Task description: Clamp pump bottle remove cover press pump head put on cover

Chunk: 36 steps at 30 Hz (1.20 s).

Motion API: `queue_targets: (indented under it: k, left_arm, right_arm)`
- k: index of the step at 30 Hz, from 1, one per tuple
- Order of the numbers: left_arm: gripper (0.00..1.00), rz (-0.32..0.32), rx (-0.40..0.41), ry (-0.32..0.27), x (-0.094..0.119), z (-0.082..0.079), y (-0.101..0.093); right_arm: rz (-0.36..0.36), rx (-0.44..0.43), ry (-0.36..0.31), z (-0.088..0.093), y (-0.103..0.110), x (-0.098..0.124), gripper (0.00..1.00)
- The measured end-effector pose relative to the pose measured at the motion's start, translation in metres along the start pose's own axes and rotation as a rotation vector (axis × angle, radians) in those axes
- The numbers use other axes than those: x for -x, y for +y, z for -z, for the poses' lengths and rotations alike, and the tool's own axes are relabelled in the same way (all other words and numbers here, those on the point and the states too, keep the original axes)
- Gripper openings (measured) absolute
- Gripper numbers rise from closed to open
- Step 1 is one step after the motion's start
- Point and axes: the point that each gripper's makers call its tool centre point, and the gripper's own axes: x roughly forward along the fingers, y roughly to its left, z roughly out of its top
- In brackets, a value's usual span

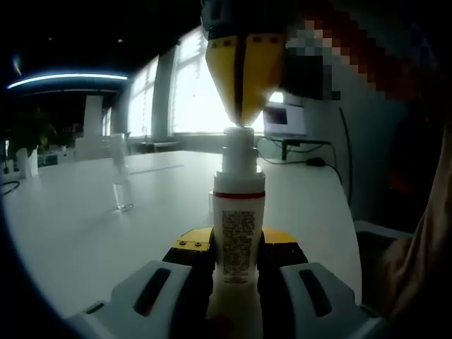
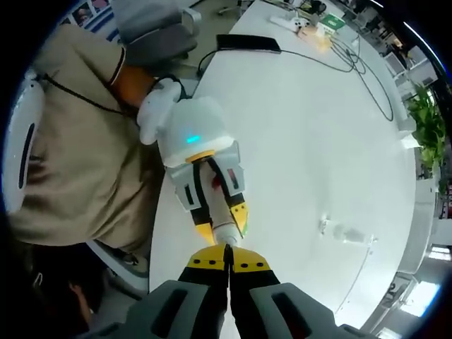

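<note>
We see our left claw (image 1: pixel 236 265) clamping the white pump bottle (image 1: pixel 238 233) upright. Our right claw (image 1: pixel 244 113), jaws together, presses its pump head (image 1: pixel 239 141). Near the white table's (image 2: pixel 311 127) far edge stands the clear plastic cover (image 1: pixel 121 173).

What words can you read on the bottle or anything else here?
None can be read.
Pump bottle: label has dark print, too small and blurred to read.
Green item at the table's far end: too small to read.
</note>
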Motion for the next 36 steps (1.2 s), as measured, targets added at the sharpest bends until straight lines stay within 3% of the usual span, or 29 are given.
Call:
queue_targets:
  k: [36]
  left_arm:
    - [0.14, 0.000, 0.001, 0.001, 0.0003, 0.0006, 0.0010]
  right_arm:
    - [-0.019, -0.033, -0.006, 0.0021, -0.0007, -0.0063, 0.00]
